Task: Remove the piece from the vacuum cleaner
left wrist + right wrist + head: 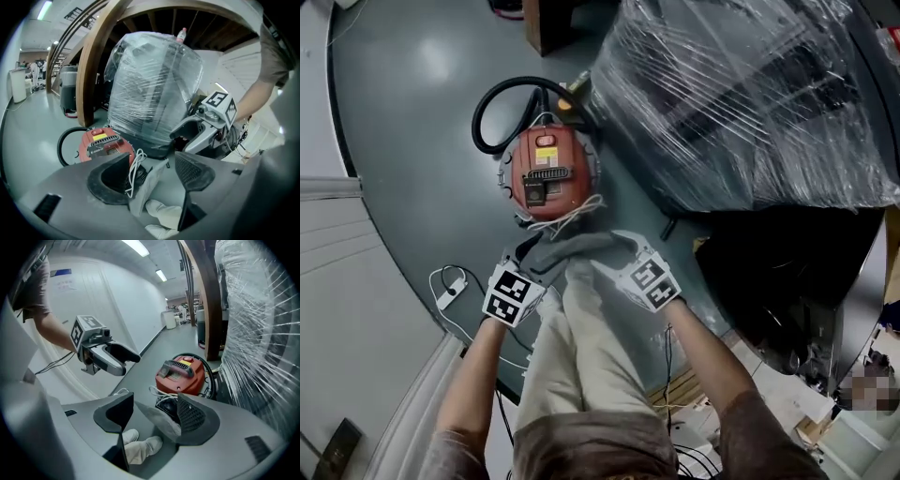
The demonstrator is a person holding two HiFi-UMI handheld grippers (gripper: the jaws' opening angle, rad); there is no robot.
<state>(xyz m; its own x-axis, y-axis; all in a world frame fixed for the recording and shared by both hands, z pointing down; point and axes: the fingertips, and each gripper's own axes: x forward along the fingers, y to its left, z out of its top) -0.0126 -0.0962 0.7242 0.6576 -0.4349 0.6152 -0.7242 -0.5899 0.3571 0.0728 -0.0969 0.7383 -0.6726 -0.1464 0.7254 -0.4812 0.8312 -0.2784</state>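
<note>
1. The left gripper [152, 161] has its jaws spread apart. An edge of the grey cloth piece [150, 183] lies between them against the left jaw, beside a white cord [133, 168].
2. The right gripper [154, 401] is likewise spread, with the same cloth against its right jaw.
3. The cloth stretches between both grippers, just short of the red vacuum cleaner [551, 169] on the floor.
4. The piece looks mostly drawn out. I cannot tell whether its far end is free, and neither gripper is clamping it.
</note>
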